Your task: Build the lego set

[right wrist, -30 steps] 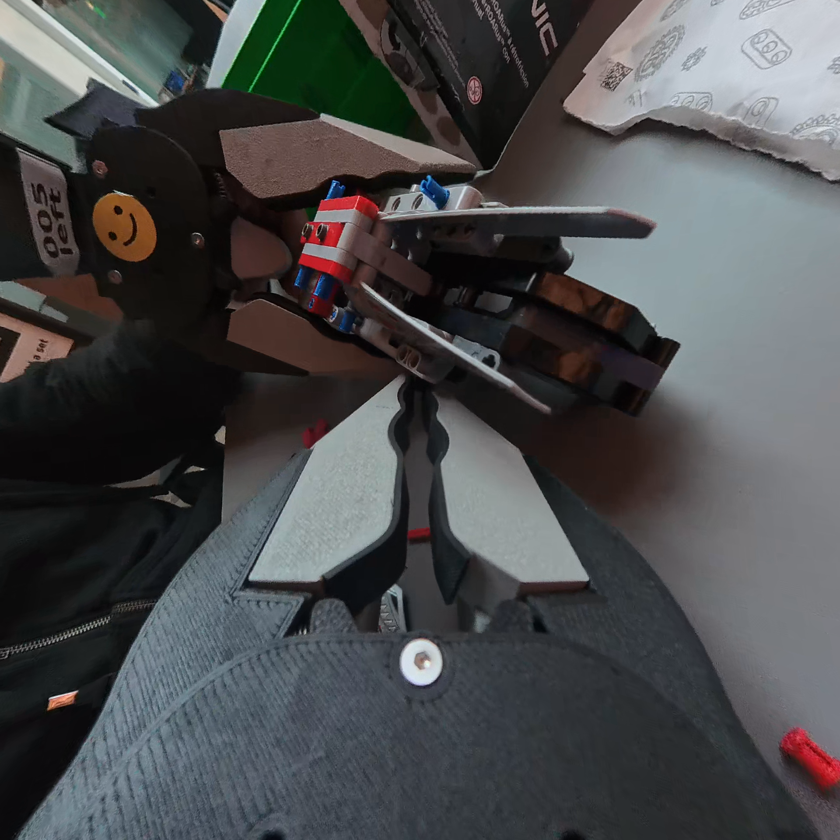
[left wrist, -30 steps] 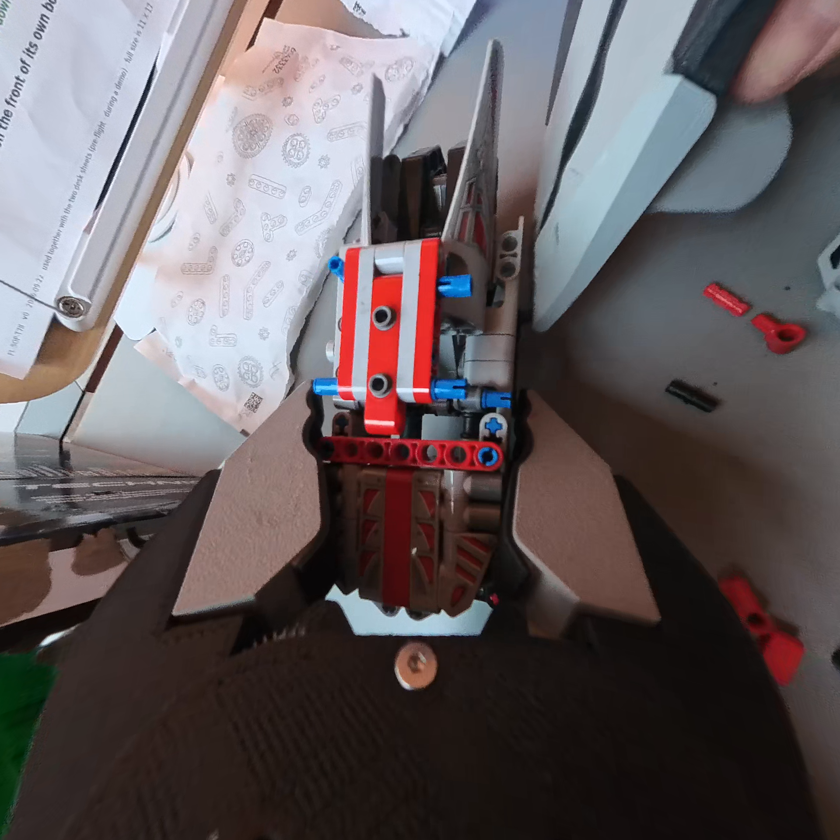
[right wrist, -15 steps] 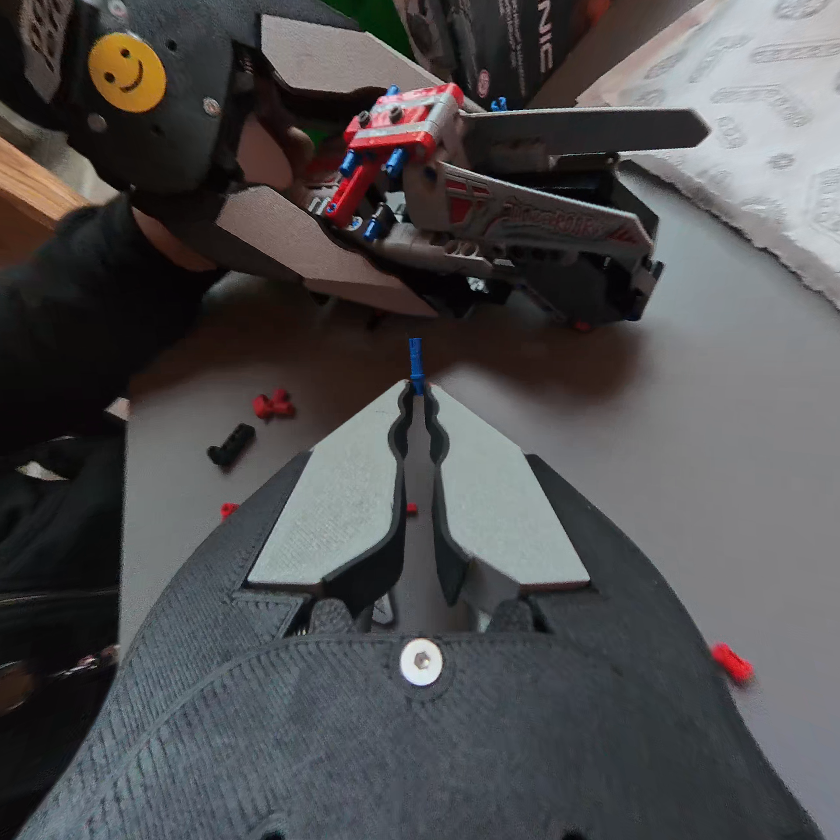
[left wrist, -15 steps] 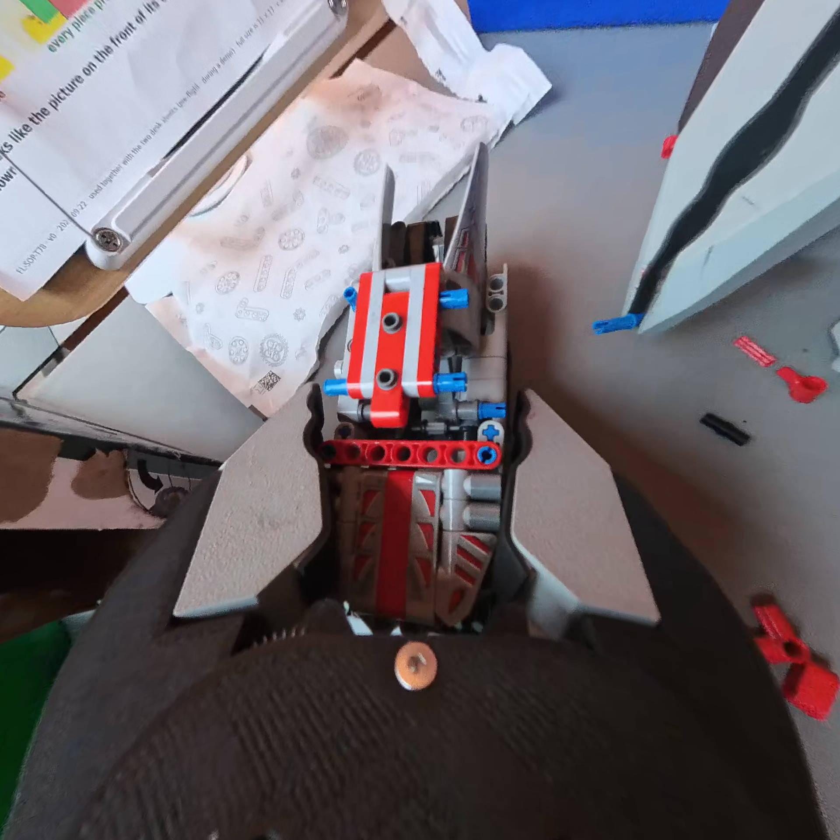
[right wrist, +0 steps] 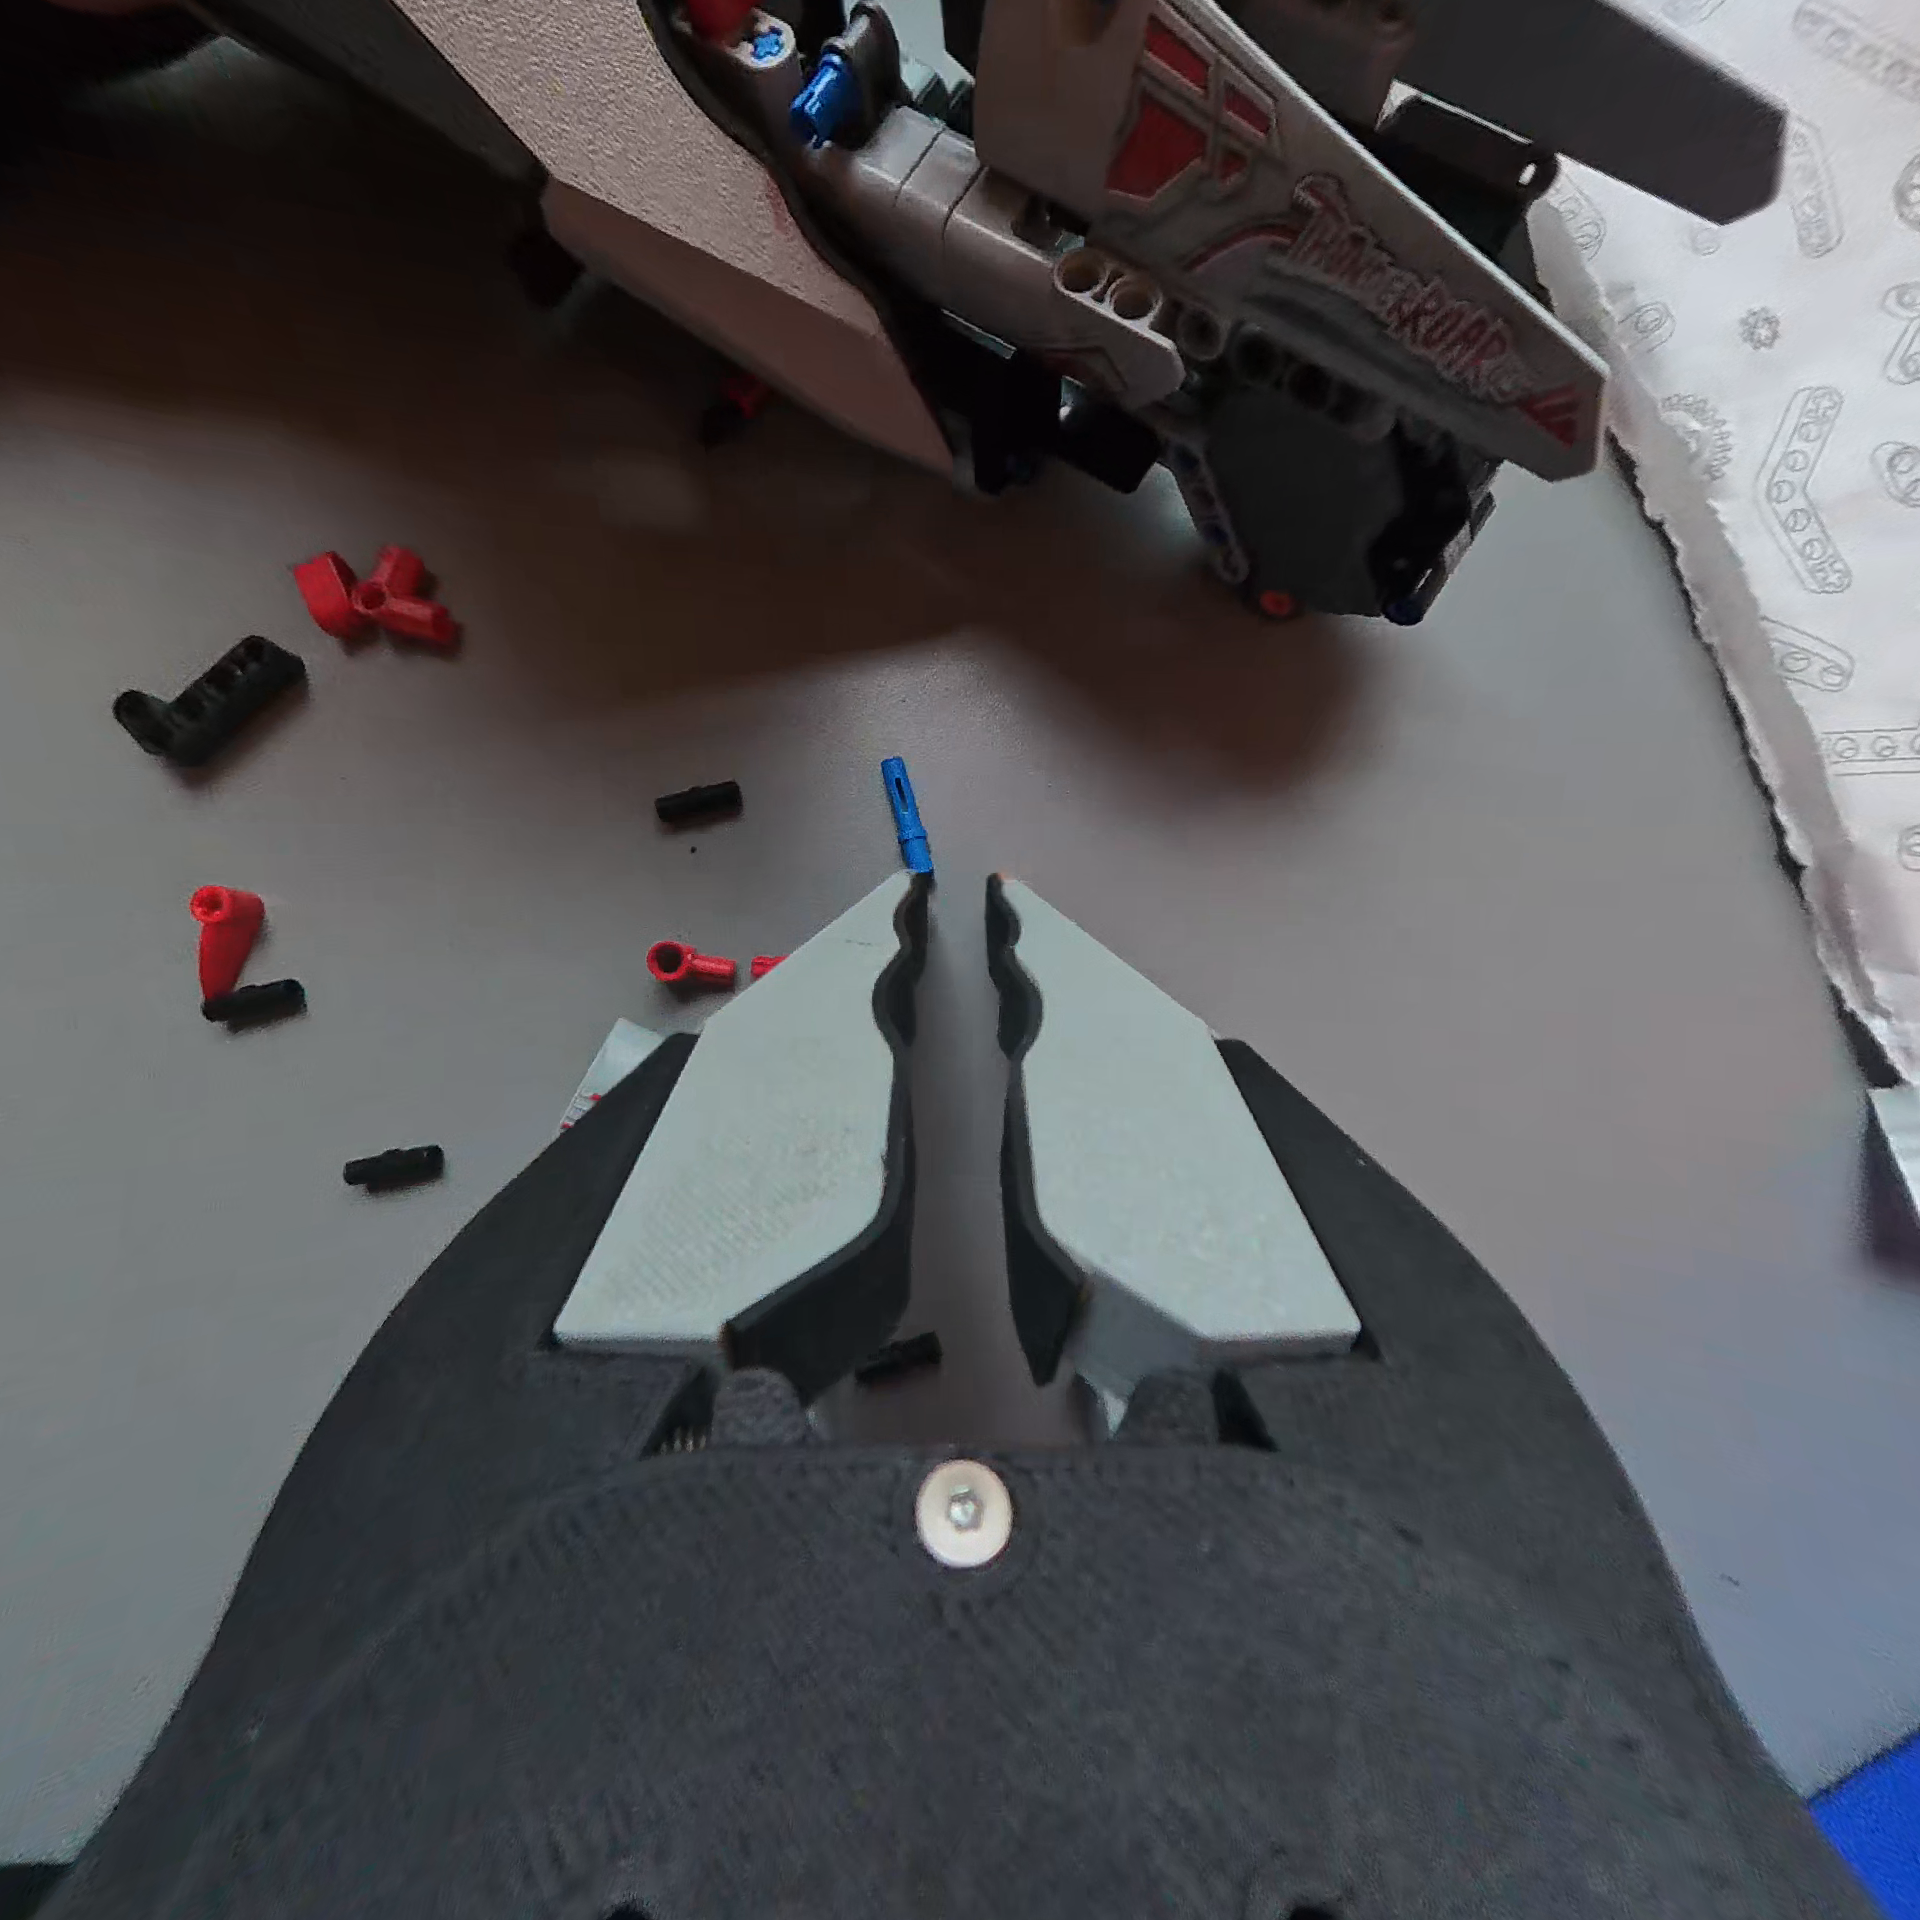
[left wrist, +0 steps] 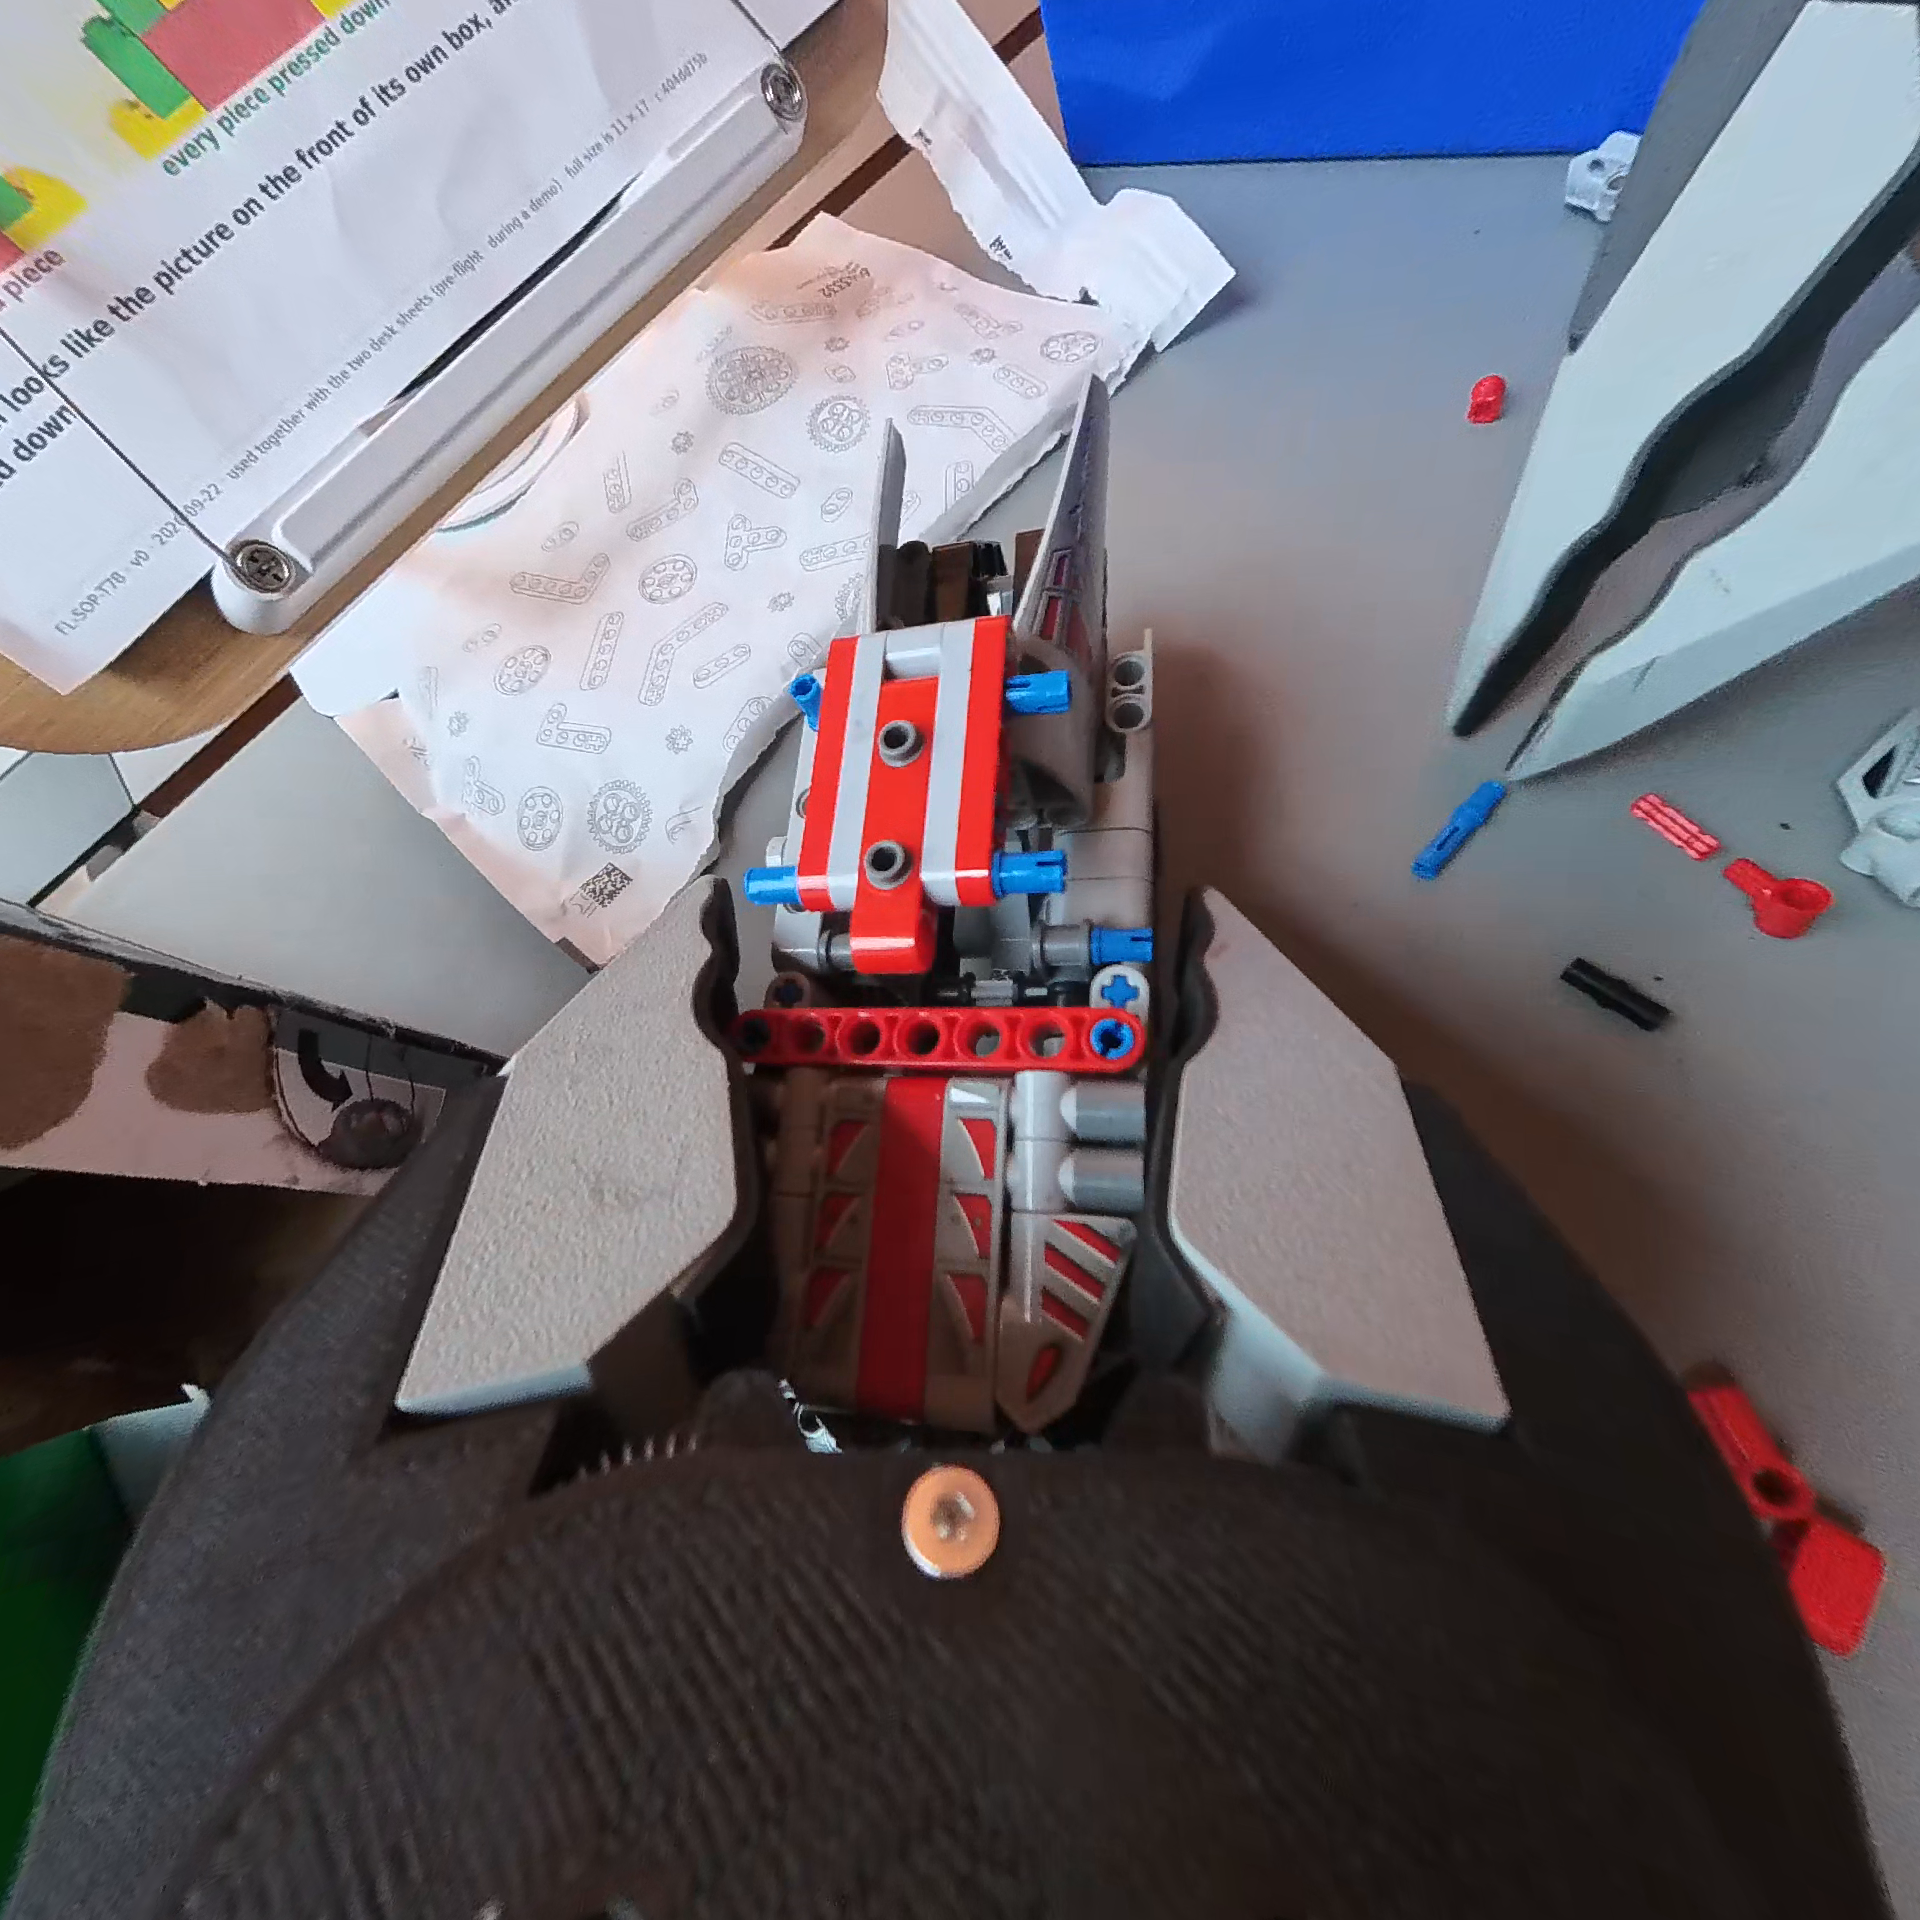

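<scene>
Tongs in your left hand (left wrist: 940, 1039) clamp lego model (left wrist: 914, 1091) from both sides, its tail fins pointing away over patterned paper sheet (left wrist: 665, 623). Your right tongs (right wrist: 956, 883) stand narrow, small gap, holding nothing; one blue pin (right wrist: 906, 812) lies on desk (right wrist: 1351, 935) just beyond left tip. Loose on desk left of them: four small black pins, one black angled beam (right wrist: 208, 698), several red pieces. Open desk to right, until paper edge.

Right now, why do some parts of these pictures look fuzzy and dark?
Left wrist view: the right gripper is smeared at the frame's edge, while the lego model looks sharp. Right wrist view: the model casts a broad dark shadow on the grey table; the far right edge blurs.
</scene>
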Available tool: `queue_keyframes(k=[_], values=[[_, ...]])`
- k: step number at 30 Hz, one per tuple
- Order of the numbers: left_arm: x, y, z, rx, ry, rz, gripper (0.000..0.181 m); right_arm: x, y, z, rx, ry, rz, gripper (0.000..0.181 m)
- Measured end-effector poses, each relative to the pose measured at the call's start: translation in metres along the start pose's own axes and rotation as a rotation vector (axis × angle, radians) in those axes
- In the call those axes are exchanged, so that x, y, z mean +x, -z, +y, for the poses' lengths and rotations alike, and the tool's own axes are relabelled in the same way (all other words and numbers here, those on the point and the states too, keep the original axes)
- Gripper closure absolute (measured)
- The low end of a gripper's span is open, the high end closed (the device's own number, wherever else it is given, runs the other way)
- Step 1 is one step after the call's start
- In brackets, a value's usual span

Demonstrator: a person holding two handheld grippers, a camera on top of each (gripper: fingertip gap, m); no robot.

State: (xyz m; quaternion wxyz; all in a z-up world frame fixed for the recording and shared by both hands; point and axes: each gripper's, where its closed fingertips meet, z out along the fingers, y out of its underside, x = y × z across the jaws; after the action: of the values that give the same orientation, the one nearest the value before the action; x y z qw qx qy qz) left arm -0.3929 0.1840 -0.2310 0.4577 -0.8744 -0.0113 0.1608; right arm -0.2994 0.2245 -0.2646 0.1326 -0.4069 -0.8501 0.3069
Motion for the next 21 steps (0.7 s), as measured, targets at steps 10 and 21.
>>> queue_keyframes(k=[10, 21], values=[[-0.001, 0.001, 0.0, 0.012, -0.002, -0.005, 0.097, -0.006, 0.0, -0.003, 0.03, 0.051, -0.029, 0.158], [0.002, 0.002, 0.0, 0.012, -0.009, 0.025, 0.098, -0.006, 0.001, -0.002, 0.03, 0.069, -0.024, 0.174]])
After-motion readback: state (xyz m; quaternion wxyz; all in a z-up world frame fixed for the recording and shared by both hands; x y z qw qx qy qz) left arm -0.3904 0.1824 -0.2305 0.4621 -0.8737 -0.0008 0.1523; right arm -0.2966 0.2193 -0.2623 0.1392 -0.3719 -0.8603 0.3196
